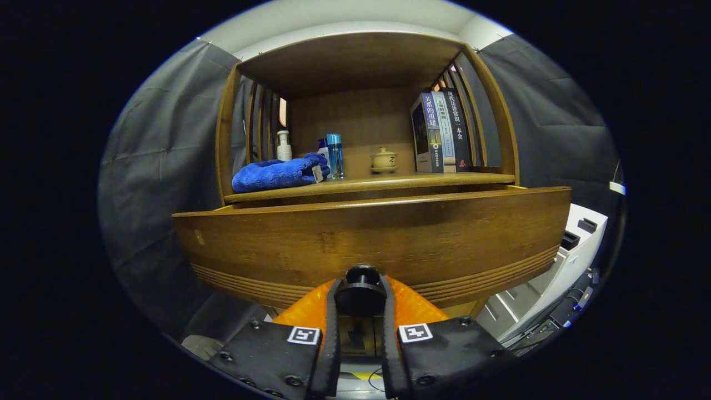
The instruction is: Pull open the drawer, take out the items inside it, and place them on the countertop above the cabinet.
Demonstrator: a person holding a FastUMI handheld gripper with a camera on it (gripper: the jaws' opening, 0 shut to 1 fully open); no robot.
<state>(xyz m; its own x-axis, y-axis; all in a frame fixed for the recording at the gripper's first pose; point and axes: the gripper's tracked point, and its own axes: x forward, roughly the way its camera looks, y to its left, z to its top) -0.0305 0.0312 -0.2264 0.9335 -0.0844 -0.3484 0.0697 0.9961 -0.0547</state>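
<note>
A wooden cabinet fills the scene, with its drawer front point(372, 239) close before me and drawn out a little from the cabinet. A round dark knob point(361, 291) sits low on the drawer front. My gripper point(360, 303) is shut on that knob, one finger pressing on each side. The drawer's inside is hidden behind its front panel. Above lies the countertop point(444, 179), holding a blue towel point(278, 173), a white bottle point(284, 146), a blue bottle point(334, 155), a small teapot point(383, 160) and upright books point(439, 133).
A shelf roof and slatted side walls enclose the countertop. A white unit point(577, 244) with dark slots stands to the right of the cabinet, with cables below it. Grey cloth walls hang on both sides.
</note>
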